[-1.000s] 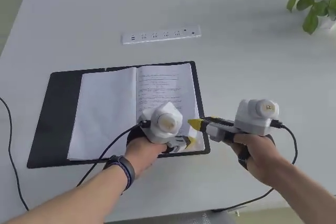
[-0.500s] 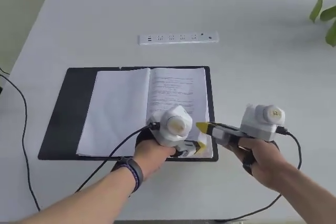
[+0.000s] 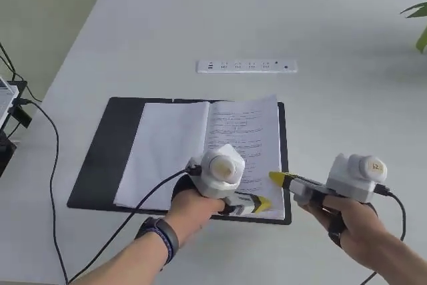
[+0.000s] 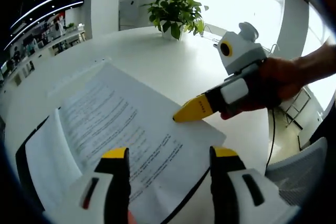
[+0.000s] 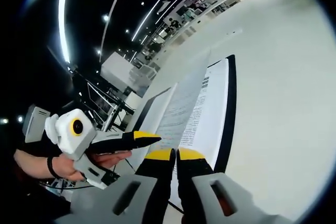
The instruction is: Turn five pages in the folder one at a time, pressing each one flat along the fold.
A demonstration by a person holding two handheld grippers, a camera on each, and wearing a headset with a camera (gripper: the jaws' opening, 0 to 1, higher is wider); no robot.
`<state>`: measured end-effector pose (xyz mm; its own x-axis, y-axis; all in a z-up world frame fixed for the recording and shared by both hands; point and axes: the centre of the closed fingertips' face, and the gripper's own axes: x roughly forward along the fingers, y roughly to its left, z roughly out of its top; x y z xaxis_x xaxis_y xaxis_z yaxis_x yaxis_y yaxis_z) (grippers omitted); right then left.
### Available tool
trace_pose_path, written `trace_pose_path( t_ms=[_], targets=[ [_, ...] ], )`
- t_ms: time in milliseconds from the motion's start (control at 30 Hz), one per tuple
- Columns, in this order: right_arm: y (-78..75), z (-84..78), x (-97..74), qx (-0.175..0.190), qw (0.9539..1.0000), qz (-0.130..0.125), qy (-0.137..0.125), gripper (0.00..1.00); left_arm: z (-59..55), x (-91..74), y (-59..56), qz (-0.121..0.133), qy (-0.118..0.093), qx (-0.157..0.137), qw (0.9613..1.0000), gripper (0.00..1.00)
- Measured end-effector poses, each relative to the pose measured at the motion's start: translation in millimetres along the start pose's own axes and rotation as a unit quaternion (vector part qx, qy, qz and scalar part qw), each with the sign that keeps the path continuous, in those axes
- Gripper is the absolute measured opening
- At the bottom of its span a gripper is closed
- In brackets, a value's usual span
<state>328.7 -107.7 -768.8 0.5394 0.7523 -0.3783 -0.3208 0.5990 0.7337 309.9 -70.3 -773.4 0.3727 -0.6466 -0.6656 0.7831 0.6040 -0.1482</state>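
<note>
A black folder (image 3: pixel 107 158) lies open on a white tabletop (image 3: pixel 347 85), with a blank sheet (image 3: pixel 167 151) on its left side and a printed page (image 3: pixel 243 141) on its right. The left gripper (image 3: pixel 257 203) sits low over the near corner of the printed page, its jaws spread wide, holding nothing, with the paper beneath them. The right gripper (image 3: pixel 277 177) points in from the right, its yellow-tipped jaws pressed together and empty, at the page's outer edge; whether they touch the paper is unclear. A white power strip (image 3: pixel 247 66) lies beyond the folder, and a potted plant (image 4: pixel 176 11) stands further off
</note>
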Motion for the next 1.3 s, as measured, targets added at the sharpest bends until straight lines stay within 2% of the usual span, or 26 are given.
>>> trace_pose_path(
  t_ms=[133, 500, 767, 1000, 1300],
  targets=[
    [1.6, 2.5, -2.6, 0.012, 0.9999, 0.001, -0.008, 0.00, 0.3, -10.9, 6.4, 0.009, -0.011, -0.016, 0.9998, 0.63],
    [10.9, 12.2, -0.2, 0.026, 0.9993, 0.005, -0.027, 0.00, -1.8, -34.4, 14.8, 0.027, -0.032, -0.027, 0.9988, 0.65],
    [22.1, 18.6, -0.3, 0.019, 0.9993, 0.011, -0.031, 0.00, -0.8, -49.2, 20.5, 0.040, -0.051, -0.035, 0.9973, 0.66],
    [33.3, 24.0, 1.8, 0.018, 0.9990, 0.017, -0.037, 0.00, 3.5, -67.9, 26.0, 0.055, -0.069, -0.034, 0.9955, 0.66],
    [55.6, 32.1, 4.6, 0.019, 0.9984, 0.031, -0.044, 0.00, 1.8, -92.5, 32.9, 0.075, -0.087, -0.034, 0.9928, 0.67]
  ],
)
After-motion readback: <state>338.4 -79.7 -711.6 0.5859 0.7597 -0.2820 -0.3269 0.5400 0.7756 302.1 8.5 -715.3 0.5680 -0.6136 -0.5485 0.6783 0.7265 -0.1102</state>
